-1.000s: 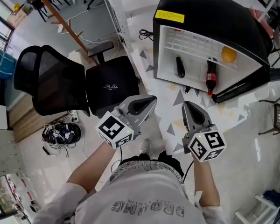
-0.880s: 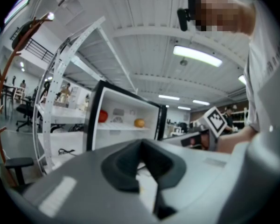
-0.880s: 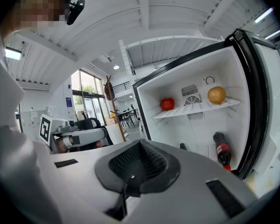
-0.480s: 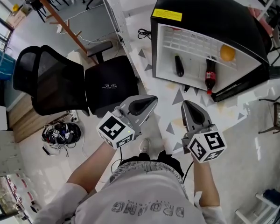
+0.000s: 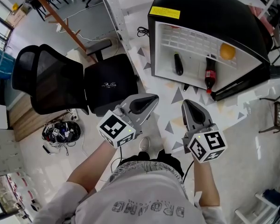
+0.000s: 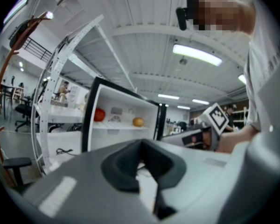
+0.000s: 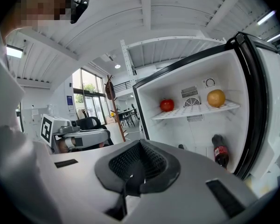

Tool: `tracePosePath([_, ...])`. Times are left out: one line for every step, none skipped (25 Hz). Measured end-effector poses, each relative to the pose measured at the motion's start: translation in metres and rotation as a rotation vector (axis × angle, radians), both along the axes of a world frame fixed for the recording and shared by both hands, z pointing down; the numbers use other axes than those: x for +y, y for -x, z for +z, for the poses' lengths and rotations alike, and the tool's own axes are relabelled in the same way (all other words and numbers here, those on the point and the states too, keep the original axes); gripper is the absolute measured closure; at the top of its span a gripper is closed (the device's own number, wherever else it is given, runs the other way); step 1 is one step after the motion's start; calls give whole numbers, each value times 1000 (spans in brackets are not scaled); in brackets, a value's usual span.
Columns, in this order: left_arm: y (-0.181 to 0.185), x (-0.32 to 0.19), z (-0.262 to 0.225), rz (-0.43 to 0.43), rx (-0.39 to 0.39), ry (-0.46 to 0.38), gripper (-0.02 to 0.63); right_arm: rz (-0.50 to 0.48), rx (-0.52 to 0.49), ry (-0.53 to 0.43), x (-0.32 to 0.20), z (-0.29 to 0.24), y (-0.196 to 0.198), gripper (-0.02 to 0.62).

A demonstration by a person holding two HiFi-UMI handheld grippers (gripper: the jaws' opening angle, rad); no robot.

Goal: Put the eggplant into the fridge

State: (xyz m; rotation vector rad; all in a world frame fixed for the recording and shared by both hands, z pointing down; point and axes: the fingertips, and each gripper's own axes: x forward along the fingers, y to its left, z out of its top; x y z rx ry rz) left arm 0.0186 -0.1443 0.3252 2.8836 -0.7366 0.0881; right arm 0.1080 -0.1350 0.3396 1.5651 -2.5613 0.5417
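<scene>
The black fridge stands open in front of me, its white inside showing. In its lower part lies a dark, long eggplant, to the left of a cola bottle. In the right gripper view only the tip of the eggplant peeks over the gripper body. My left gripper and right gripper hover side by side short of the fridge, both shut and empty. The black pads meet in the left gripper view and in the right gripper view.
An orange and a red fruit sit on the fridge's upper shelf. A black office chair stands to the left, with a heap of cables on the floor near it. A white rack post rises beside the fridge.
</scene>
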Motion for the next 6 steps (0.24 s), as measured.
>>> tracePosePath([-1,0,0,0,-1,1,598,0,0,1,0,1,-1,592])
tracePosePath([-2,-1,1,0,-2,2,598,-1,0,2,-1,1,-2,592])
tracePosePath([-2,-2,1,-1,-3,2,598,-1,1,3,-2,2,-3,592])
tracePosePath([-3,-3,2,-2,-3,2,598,-3,1,3,-3,2,-3,592])
tracePosePath([-4,-4,2,-3,-4,1,598,-4,1,3,-3,3,-4,592])
tracePosePath([-5,-5,2,-4,-5,1,598,-5,2,3,-4,3,-5,592])
